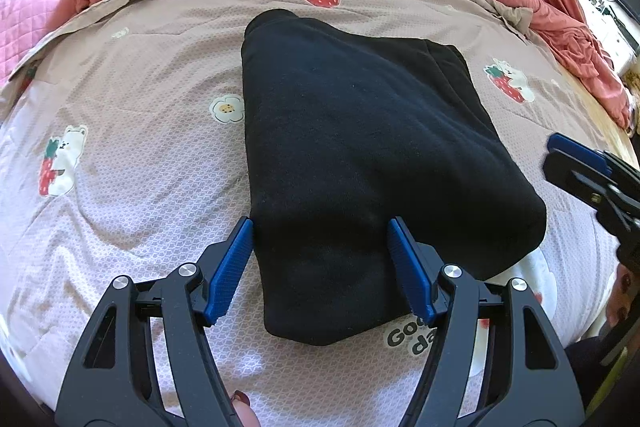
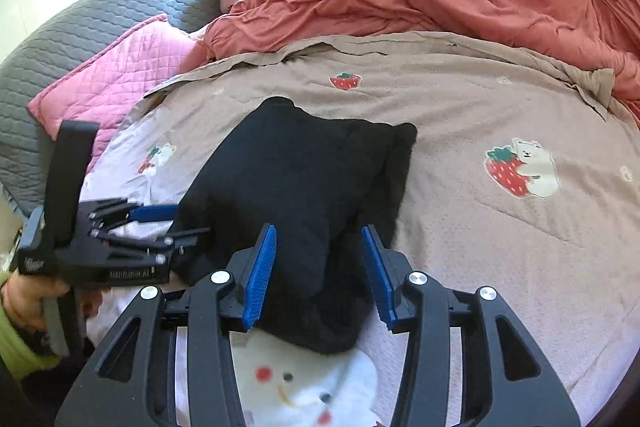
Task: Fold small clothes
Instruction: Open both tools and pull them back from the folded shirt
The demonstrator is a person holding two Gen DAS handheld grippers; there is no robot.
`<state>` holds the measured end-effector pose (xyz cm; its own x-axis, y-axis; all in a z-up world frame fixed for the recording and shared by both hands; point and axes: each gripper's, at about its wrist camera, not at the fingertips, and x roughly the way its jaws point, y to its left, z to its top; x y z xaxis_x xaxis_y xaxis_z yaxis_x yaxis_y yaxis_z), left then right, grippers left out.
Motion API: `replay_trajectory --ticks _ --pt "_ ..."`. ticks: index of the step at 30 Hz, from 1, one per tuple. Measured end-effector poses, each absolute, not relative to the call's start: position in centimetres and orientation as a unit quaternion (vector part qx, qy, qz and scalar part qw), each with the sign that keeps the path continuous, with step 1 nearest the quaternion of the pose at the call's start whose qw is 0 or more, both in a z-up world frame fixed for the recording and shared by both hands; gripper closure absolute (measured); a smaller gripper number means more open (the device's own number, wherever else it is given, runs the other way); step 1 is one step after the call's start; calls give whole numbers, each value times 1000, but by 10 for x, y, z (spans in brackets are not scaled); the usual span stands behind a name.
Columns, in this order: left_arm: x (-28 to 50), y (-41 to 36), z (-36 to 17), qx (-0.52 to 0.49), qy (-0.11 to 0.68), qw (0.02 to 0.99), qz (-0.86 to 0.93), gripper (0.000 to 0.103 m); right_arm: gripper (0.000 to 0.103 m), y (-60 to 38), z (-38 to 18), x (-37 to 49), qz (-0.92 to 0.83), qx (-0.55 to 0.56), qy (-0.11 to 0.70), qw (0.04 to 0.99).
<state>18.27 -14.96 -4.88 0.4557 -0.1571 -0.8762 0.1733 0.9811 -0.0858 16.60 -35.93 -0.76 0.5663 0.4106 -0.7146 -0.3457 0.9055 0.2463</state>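
Hovering apart-jawed, the left hand-held gripper and right hand-held gripper are gripping nothing; each is needing a clean lift off the folded black garment.

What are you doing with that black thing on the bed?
A person holds a gripper in each hand over a folded black garment lying on a bedspread printed with bears and strawberries. The left gripper and the right gripper both stand open above the garment's near edge, neither pinching it. The fold looks about done.
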Motion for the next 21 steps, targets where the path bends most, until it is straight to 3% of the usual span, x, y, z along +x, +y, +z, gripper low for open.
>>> replay_trajectory --ticks 5,8,13,16,21 --pt "181 -152 -50 12 507 857 -93 42 63 -342 -35 182 161 0 466 870" --pt "182 -153 -52 11 510 855 -93 39 63 -346 -53 193 145 31 497 855" --pt "182 -152 -50 7 509 856 -92 39 59 -346 -53 193 140 38 493 858" --pt "183 -150 -48 -2 510 855 -93 38 52 -348 -51 190 134 46 487 862" --pt "183 -149 -38 -9 504 858 -93 31 47 -357 -39 184 134 64 471 870"
